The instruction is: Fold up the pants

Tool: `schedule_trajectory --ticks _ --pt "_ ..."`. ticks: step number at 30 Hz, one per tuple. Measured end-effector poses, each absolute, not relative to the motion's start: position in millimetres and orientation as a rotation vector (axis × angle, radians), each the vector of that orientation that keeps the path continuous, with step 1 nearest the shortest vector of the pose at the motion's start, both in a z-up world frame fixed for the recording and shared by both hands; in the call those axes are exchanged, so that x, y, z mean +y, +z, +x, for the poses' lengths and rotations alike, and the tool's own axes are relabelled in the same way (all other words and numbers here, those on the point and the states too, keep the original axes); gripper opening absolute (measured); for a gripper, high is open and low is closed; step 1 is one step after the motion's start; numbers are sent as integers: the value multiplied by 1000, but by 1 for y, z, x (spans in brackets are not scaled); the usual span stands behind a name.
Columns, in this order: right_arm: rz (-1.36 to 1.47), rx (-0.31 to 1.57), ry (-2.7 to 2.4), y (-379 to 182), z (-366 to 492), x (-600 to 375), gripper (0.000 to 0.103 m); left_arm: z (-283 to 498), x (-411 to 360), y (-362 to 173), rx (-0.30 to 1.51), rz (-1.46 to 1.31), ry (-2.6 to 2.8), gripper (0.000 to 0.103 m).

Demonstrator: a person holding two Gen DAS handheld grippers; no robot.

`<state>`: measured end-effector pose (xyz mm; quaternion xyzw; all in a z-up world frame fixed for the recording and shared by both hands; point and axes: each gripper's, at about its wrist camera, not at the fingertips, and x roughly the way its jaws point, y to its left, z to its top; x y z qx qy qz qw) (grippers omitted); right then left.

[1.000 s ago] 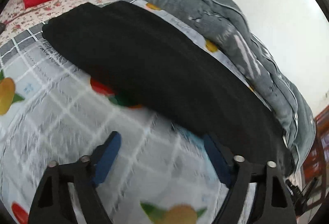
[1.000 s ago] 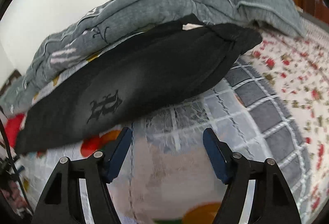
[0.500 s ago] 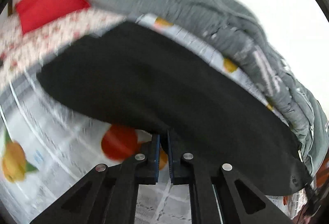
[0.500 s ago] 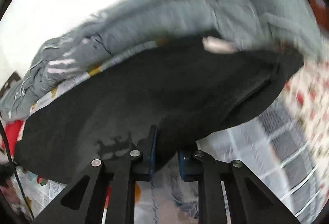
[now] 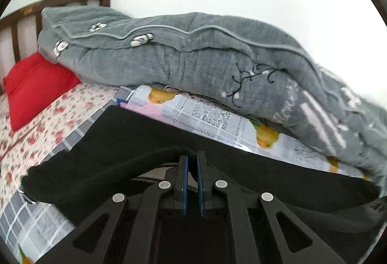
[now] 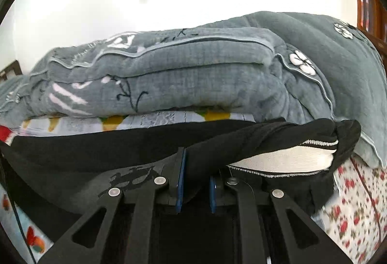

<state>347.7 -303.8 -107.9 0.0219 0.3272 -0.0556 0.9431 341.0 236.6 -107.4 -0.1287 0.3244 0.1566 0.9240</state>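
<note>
Black pants (image 5: 135,143) pinched at the near edge by both grippers, lifted off the fruit-print cloth (image 5: 212,116).
Left gripper (image 5: 192,162) clamped on a rolled hem; right gripper (image 6: 195,167) clenched on bunched fabric, white ribbed lining (image 6: 285,160) exposed right. Quilted grey duvet (image 5: 193,56) beyond; red pillow (image 5: 33,85) far left.

Black pants (image 5: 135,140) lie flat across the fruit-print sheet, near edge lifted and bunched. Waistband end (image 6: 285,162) gapes, showing white lining; grey printed logo (image 6: 133,178) on the fabric.
</note>
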Motion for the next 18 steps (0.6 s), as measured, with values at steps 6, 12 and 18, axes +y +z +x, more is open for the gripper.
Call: schedule_trajectory --ticks 6,12,18 --pt "55 737 -169 -143 401 -298 17 385 213 -136 683 -155 376 8" --pt "102 828 -154 -160 434 -297 43 397 207 -141 760 -134 304 48" --pt "-43 710 -44 -129 369 -270 84 334 181 -120 676 -93 206 85"
